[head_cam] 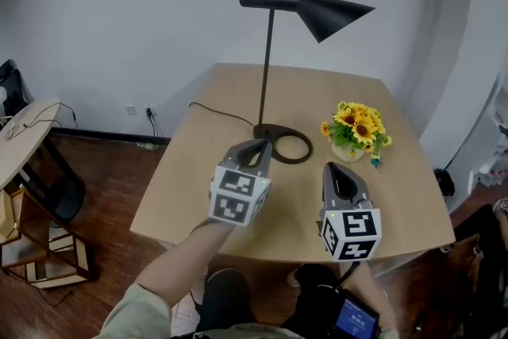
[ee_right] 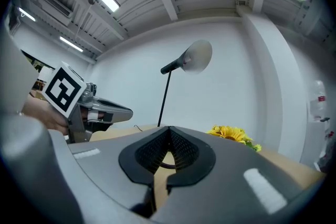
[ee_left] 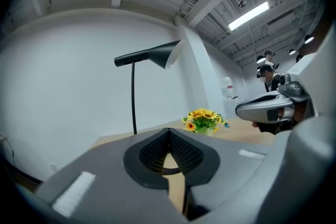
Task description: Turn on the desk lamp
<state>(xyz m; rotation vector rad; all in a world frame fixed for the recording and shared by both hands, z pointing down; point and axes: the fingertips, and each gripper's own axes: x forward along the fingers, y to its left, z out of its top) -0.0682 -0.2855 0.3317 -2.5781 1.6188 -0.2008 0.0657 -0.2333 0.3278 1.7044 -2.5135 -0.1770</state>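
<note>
A black desk lamp [head_cam: 270, 52] stands on the wooden table [head_cam: 190, 194], with a cone shade [head_cam: 333, 14] pointing right and a ring base [head_cam: 284, 145]. The shade looks dark, unlit. My left gripper [head_cam: 255, 147] hovers just left of the ring base, its jaws shut with nothing between them. My right gripper [head_cam: 340, 173] hangs over the table in front of the flowers, jaws shut and empty. The lamp [ee_left: 149, 55] rises beyond the tips in the left gripper view. In the right gripper view the lamp [ee_right: 186, 59] stands behind the jaws.
A small pot of yellow sunflowers [head_cam: 355, 129] sits right of the lamp base. The lamp's cable [head_cam: 218, 113] trails over the table's back left edge toward a wall socket. A chair and a second table [head_cam: 28, 135] stand at the left.
</note>
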